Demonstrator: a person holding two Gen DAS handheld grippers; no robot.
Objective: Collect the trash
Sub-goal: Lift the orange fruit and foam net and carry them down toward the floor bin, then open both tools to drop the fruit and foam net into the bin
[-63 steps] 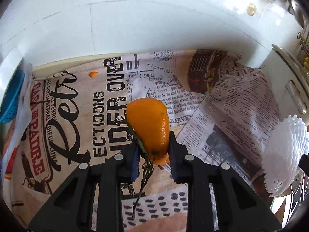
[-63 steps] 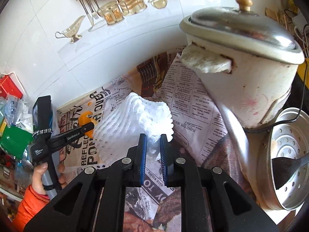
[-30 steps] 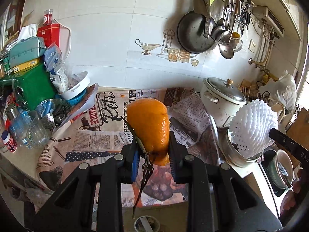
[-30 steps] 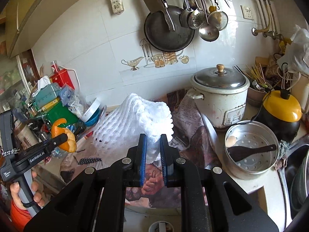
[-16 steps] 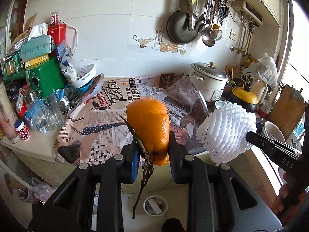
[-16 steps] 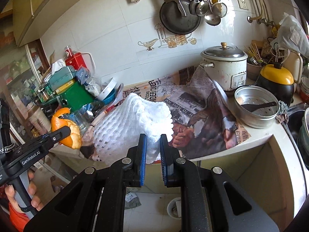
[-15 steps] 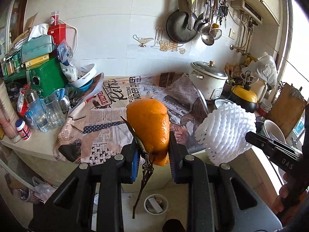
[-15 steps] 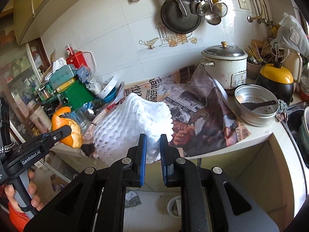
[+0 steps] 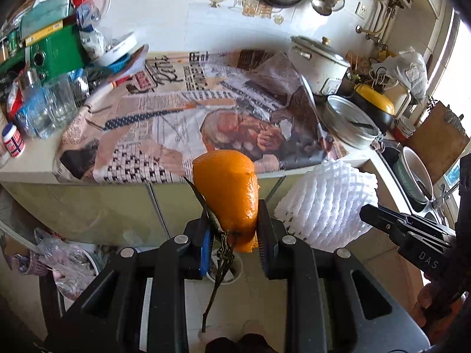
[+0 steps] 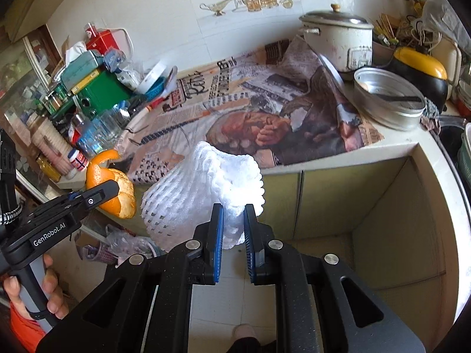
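Both grippers have pulled back from the counter point(image 9: 26, 170) and tipped downward since the earlier frames, so the cabinet fronts and floor now fill the lower half of each view. Pinched between the left gripper's point(image 9: 232, 235) pads is an orange peel point(image 9: 226, 188) with a dark stem point(image 9: 219, 261) dangling below it; in the right view the same peel point(image 10: 113, 188) hangs out past the counter edge. Squeezed in the right gripper point(image 10: 233, 229) is a bunched corner of a white foam net point(image 10: 203, 194), whose body balloons out ahead of the fingers and, in the left view, hangs beside the peel point(image 9: 326, 203). A newspaper point(image 10: 265, 117) covers the counter, and no other loose scraps show on it, though clutter at its left end could hide some. Directly under the peel in the left view sits a small white bin point(image 9: 232, 273) on the floor, mostly hidden by the gripper. Picking up looks done for these two pieces; what is left, as I judge it, is bringing each over the bin and letting go, the peel being nearer to that than the net.
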